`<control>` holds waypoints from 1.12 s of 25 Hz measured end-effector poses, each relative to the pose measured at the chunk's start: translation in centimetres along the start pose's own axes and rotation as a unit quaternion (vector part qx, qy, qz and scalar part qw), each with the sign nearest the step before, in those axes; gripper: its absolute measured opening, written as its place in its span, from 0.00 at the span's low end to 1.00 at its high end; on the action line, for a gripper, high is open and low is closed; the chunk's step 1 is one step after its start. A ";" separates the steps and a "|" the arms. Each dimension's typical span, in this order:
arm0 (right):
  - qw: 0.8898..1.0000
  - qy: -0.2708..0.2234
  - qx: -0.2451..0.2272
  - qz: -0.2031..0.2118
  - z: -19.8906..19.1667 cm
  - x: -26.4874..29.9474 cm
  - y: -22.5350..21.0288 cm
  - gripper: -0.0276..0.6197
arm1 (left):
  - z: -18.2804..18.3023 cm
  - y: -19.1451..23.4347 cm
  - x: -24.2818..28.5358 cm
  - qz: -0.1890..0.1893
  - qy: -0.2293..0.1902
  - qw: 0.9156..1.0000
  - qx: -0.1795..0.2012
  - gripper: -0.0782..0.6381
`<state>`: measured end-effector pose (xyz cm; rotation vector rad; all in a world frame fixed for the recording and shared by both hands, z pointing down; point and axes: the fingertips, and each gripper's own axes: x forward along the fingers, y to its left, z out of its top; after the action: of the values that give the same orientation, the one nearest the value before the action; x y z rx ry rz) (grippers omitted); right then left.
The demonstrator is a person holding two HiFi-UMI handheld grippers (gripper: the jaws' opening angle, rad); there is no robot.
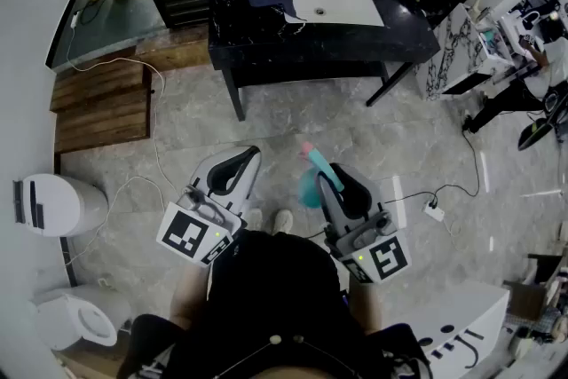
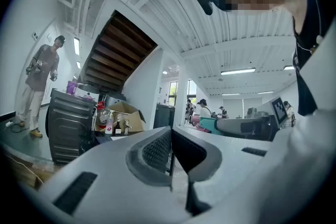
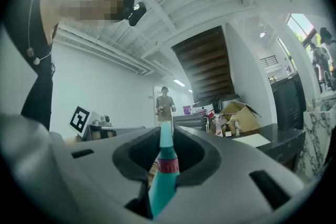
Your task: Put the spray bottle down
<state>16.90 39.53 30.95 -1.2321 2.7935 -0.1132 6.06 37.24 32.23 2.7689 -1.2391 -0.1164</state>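
Spray bottle (image 3: 164, 165), teal with a pink ring at its neck, is lying level in the right gripper (image 3: 167, 136), whose jaws are pinching it at a narrow setting with the nozzle pointing ahead. We are holding it over the stone floor (image 1: 293, 120), well apart from the black table (image 1: 266, 40) in front of us. The biggest risk, as we are judging it, is letting go too early: the bottle is hanging over bare floor and would be falling hard. The grip is also sitting on a rounded, tapering body, so any jolt while we are walking could be sliding it out of the pads. Because it is lying level, we are needing to turn it upright first, or it will be tipping and rolling on the tabletop. A power strip (image 1: 434, 211) and its cable are lying on the floor to our right, where a foot could be catching. The left gripper (image 2: 170, 136) is hanging beside us with its jaws together on nothing, so it is offering no support.
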 end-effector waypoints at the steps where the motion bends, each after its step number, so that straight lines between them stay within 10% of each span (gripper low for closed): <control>1: 1.000 0.000 0.001 0.000 0.0 -0.1 0.0 0.17 | 0.0 -0.1 0.0 0.001 0.000 1.000 -0.001 0.12; 28: 0.998 -0.007 0.054 0.010 -0.5 0.2 0.6 0.16 | -1.3 0.7 -1.4 0.005 0.013 1.000 -0.018 0.12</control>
<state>16.32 39.80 31.39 -1.1746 2.7471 -0.2489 4.77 37.93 33.62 2.7246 -1.2324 -0.0999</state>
